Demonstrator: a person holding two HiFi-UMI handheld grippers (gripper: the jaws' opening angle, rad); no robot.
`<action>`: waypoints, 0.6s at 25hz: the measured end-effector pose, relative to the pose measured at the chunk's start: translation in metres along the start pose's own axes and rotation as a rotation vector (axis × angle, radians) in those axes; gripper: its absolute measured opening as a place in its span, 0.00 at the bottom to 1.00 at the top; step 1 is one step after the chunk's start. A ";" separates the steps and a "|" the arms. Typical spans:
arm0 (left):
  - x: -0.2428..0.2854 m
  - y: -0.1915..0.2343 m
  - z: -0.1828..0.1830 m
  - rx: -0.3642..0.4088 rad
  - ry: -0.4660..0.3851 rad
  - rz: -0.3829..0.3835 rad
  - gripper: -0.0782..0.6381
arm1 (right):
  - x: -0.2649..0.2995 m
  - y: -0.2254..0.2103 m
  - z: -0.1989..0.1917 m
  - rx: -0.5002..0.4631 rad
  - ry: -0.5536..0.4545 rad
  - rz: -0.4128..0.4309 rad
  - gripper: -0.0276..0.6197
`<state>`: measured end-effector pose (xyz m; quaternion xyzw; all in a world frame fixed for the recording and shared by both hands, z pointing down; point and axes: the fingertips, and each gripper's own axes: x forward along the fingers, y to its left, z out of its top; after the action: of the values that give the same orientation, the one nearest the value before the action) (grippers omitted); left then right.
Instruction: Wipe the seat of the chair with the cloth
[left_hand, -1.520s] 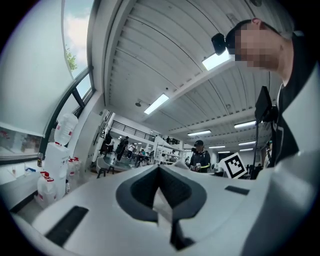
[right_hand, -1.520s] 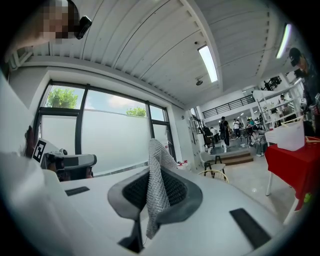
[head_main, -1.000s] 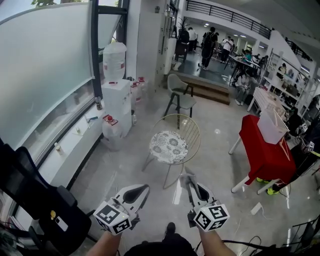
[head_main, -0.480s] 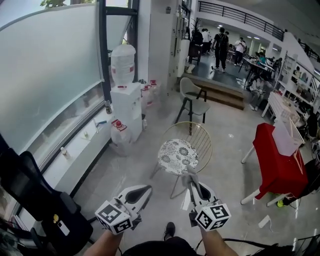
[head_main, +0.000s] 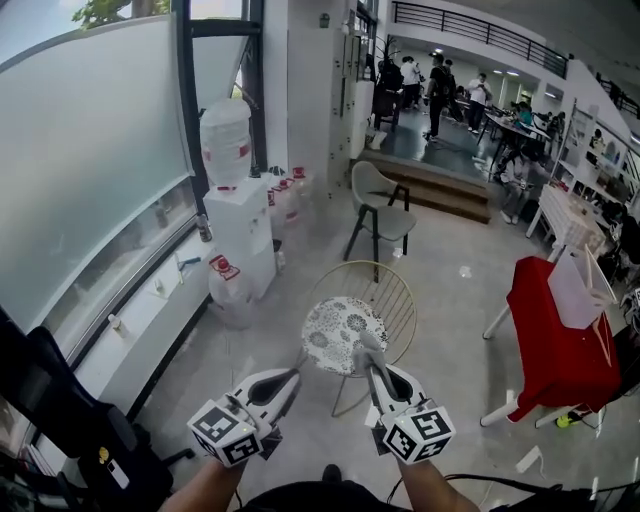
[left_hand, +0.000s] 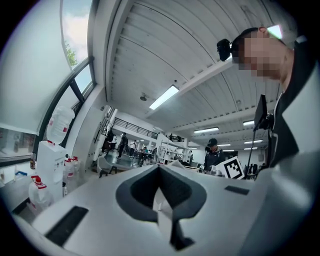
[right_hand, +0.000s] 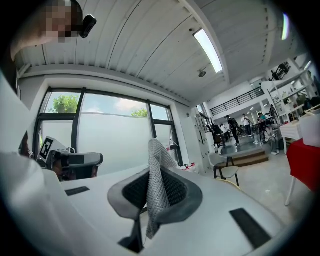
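Two claws sit low before me: my left claw (head_main: 288, 377) is closed on nothing, and my right claw (head_main: 370, 358) is clamped on the cloth (right_hand: 158, 170). The pinch looks thin, so I judge the cloth could slip out when dragged. Just beyond, the chair (head_main: 340, 330) seat stands unblocked. A water dispenser (head_main: 238, 215) stands left, a red surface (head_main: 560, 340) right, and a grey chair (head_main: 385, 205) farther off.

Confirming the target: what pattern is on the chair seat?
The seat is white with grey floral print; clearest in head view.
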<state>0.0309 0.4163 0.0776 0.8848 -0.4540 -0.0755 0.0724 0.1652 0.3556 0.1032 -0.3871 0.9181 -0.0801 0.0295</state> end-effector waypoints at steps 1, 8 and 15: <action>0.010 0.003 0.000 -0.002 0.003 -0.002 0.12 | 0.004 -0.009 0.001 0.002 0.003 0.002 0.09; 0.054 0.017 0.001 0.021 0.020 0.031 0.12 | 0.027 -0.061 0.004 0.022 -0.012 0.011 0.09; 0.078 0.047 -0.009 0.024 0.063 0.048 0.12 | 0.055 -0.080 0.002 0.042 -0.020 0.026 0.09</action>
<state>0.0404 0.3261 0.0902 0.8764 -0.4736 -0.0404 0.0778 0.1835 0.2608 0.1150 -0.3754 0.9207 -0.0953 0.0478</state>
